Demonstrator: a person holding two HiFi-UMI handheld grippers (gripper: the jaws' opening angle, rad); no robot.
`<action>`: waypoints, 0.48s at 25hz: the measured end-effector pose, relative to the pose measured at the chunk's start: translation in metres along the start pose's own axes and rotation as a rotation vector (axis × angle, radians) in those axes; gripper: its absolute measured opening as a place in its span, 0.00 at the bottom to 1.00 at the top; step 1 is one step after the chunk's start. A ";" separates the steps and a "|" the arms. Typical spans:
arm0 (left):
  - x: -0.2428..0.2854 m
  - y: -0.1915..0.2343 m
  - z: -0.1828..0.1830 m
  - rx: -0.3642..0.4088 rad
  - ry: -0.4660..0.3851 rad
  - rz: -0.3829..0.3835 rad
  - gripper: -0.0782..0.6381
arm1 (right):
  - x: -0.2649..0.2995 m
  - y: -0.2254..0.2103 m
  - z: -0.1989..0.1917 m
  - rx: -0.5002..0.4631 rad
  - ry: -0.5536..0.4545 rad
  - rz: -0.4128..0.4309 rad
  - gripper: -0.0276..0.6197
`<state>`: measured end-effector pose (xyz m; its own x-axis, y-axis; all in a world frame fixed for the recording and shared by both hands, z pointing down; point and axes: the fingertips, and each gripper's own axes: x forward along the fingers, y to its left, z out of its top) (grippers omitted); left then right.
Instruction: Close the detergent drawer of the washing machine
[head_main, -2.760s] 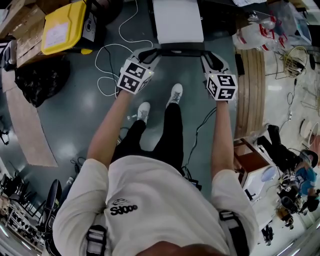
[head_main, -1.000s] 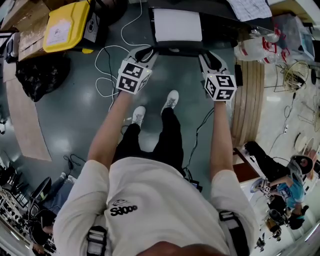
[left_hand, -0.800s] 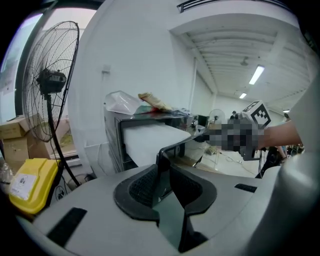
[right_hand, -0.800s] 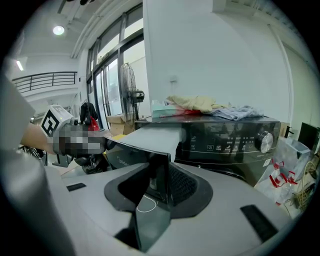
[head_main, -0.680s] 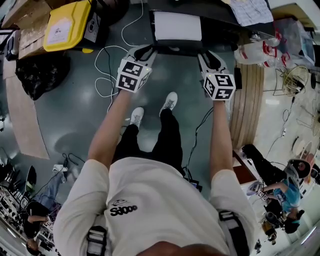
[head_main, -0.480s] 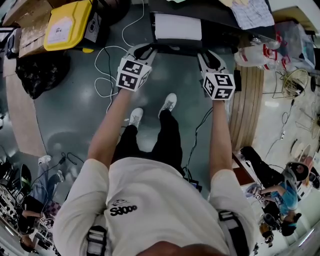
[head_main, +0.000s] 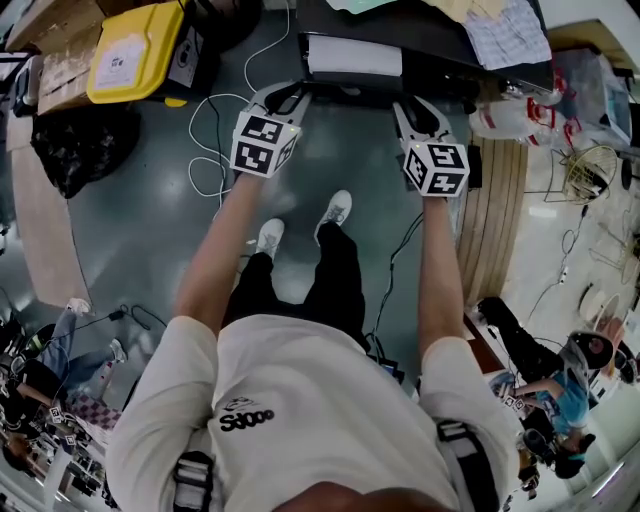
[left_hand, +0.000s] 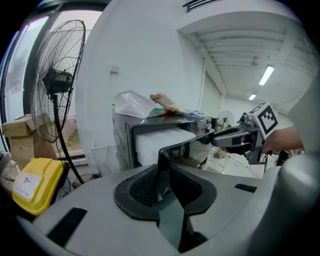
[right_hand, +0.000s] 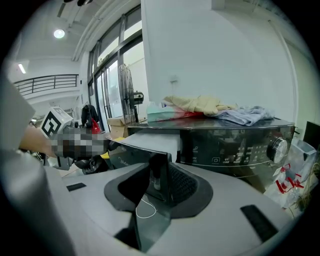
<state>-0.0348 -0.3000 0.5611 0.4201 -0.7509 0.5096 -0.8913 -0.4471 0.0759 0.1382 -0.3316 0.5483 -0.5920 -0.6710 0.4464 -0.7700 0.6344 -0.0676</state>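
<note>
The washing machine (head_main: 420, 25) stands at the top of the head view, its dark control panel (right_hand: 235, 145) on the right. The detergent drawer (head_main: 355, 57) sticks out only a little, white inside, with a dark glossy front panel (head_main: 350, 92). My left gripper (head_main: 288, 98) is shut on the panel's left end (left_hand: 165, 160). My right gripper (head_main: 412, 108) is shut on its right end (right_hand: 156, 172). The white drawer body (left_hand: 160, 142) shows just beyond the jaws in both gripper views.
Clothes (right_hand: 200, 105) and papers (head_main: 510, 30) lie on top of the machine. A yellow box (head_main: 135, 50), a black bag (head_main: 75, 150) and a white cable (head_main: 215, 130) are on the floor at left, a fan (left_hand: 57, 80) beside them. Wooden planks (head_main: 500, 170) lie at right.
Both grippers have moved toward the machine with the front panel. The visible white part of the drawer has become shorter.
</note>
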 end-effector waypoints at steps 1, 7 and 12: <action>0.002 0.001 0.002 0.000 0.000 0.001 0.23 | 0.002 -0.002 0.001 0.002 -0.001 0.001 0.22; 0.010 0.009 0.007 0.003 0.004 0.010 0.23 | 0.011 -0.008 0.007 0.009 -0.004 -0.001 0.23; 0.013 0.015 0.010 0.006 0.006 0.018 0.23 | 0.017 -0.011 0.011 0.017 -0.007 -0.005 0.24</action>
<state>-0.0409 -0.3214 0.5598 0.4031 -0.7560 0.5157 -0.8976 -0.4365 0.0617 0.1340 -0.3539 0.5465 -0.5899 -0.6765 0.4409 -0.7768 0.6246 -0.0809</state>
